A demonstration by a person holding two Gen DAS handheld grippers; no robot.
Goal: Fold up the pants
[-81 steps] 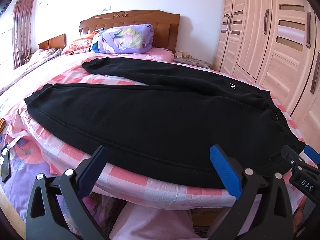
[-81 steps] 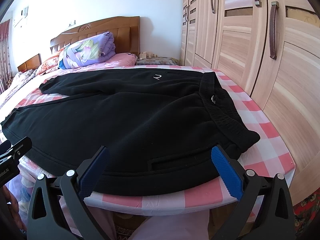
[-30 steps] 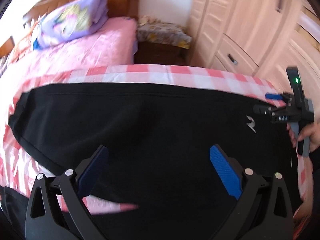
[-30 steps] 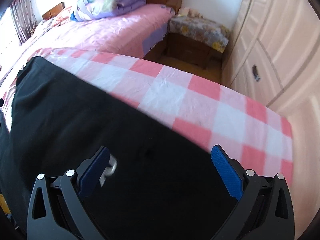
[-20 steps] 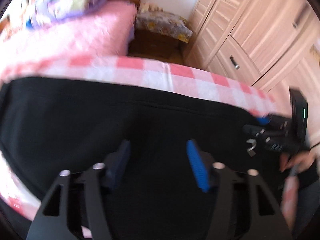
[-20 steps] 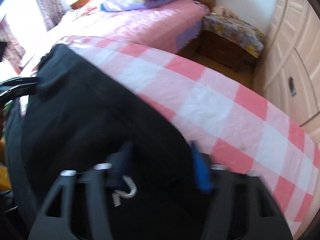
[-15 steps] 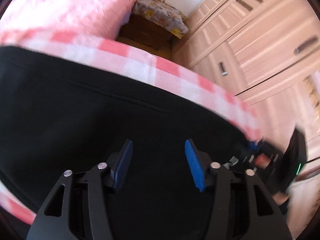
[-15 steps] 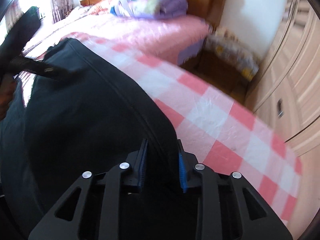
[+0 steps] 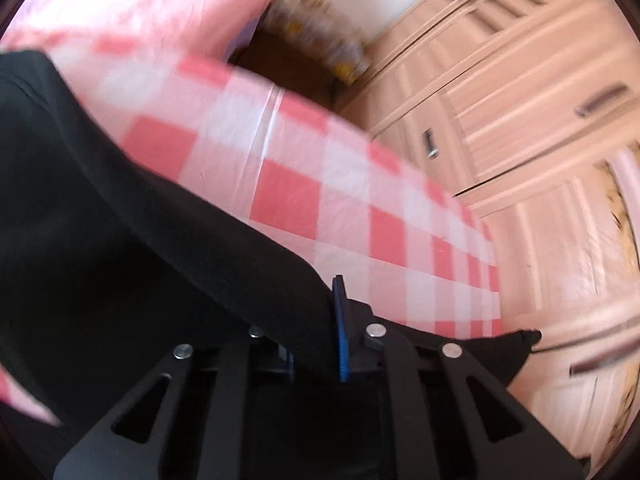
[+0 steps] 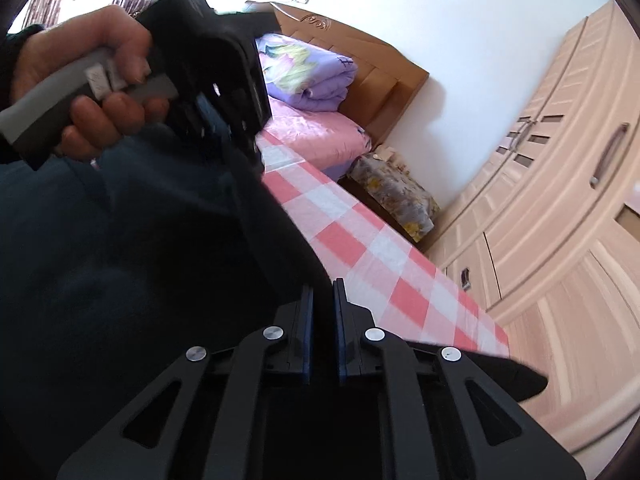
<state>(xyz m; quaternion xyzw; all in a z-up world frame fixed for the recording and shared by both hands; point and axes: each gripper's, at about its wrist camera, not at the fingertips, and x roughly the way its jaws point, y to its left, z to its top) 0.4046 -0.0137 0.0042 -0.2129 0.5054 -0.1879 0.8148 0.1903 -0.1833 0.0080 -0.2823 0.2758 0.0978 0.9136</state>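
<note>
While pinching black pants (image 9: 120, 240), left gripper (image 9: 316, 344) and right gripper (image 10: 322, 336) hold fabric above checkered bed (image 9: 320, 184).

My left gripper (image 10: 224, 120) crowds the upper left in front of my right gripper (image 10: 322, 308). The black pants (image 10: 140, 260) fill everything on my left side. To the right, the checked bedsheet (image 10: 360, 248) lies bare up to the bed's edge. Beyond it the wardrobe (image 10: 560, 200) walls off that side, and the covered nightstand (image 10: 394, 192) blocks the gap ahead.
</note>
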